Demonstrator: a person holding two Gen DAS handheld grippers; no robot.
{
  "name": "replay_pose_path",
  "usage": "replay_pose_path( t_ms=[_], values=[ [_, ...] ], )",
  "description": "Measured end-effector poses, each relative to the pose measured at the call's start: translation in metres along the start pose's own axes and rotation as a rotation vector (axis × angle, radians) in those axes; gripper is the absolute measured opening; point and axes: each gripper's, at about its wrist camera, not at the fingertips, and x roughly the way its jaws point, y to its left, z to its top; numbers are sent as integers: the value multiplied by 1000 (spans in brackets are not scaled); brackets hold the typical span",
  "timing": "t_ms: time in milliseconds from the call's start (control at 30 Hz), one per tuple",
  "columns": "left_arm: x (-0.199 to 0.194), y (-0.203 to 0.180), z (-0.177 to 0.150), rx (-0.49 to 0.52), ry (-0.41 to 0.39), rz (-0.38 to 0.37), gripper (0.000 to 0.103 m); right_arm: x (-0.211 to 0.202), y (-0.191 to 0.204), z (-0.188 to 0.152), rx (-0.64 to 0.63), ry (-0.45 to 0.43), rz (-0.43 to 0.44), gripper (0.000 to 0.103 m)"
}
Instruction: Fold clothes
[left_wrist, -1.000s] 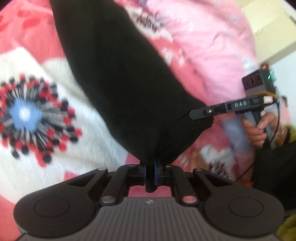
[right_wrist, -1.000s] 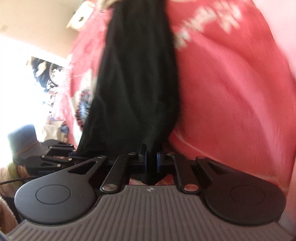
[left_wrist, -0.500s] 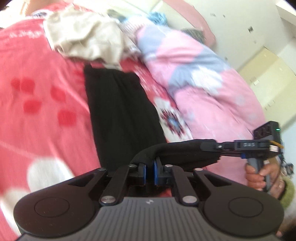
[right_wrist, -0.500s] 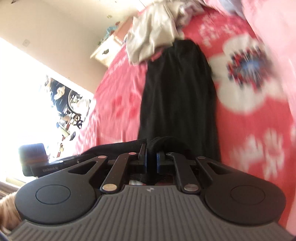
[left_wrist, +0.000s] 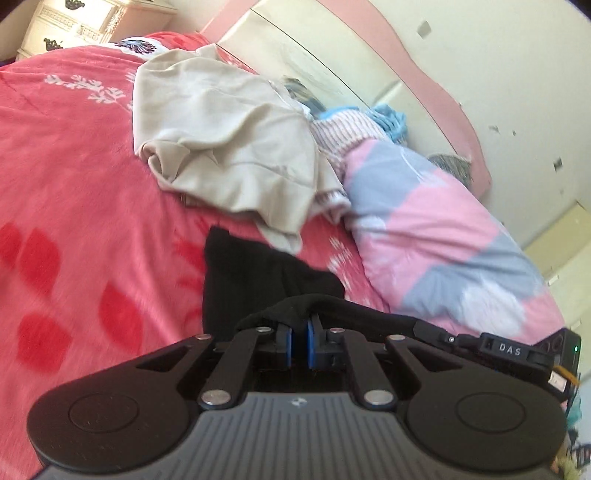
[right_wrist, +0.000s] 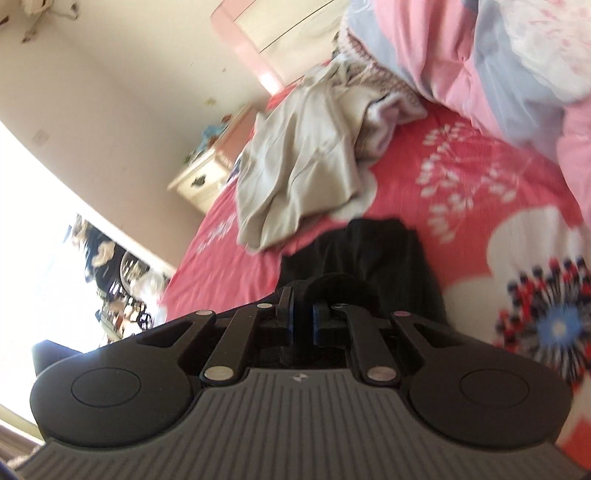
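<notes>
1. Black garment (left_wrist: 255, 273) pinched at its near edge in both claws, left gripper (left_wrist: 299, 341) and right gripper (right_wrist: 303, 323), far end flat on the red bedspread (left_wrist: 74, 177)
2. Best carried level, corners matched onto the far hem
3. Little room beyond: beige clothes (left_wrist: 225, 147) overlapping that hem, pink duvet (left_wrist: 443, 236) crowding the right

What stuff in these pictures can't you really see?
- Near end of the black garment: left wrist view, hidden behind the left gripper.
- Right gripper: left wrist view, cut off by the right edge.
- Clothes under the beige garment: right wrist view, covered.
- Things outside the window: glare and blur.
</notes>
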Motion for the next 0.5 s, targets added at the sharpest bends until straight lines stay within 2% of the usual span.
replay_pose_path(
  t_ms=[133,333,500],
  values=[
    [36,12,15,-42,-12,11,8,31,-19,19,35,-9,-12,7],
    [73,36,29,-89,-9,39,8,77,-49,34,91,29,-13,7],
    [100,70,35,-209,43,3,9,111,-73,42,173,74,19,11]
  ],
)
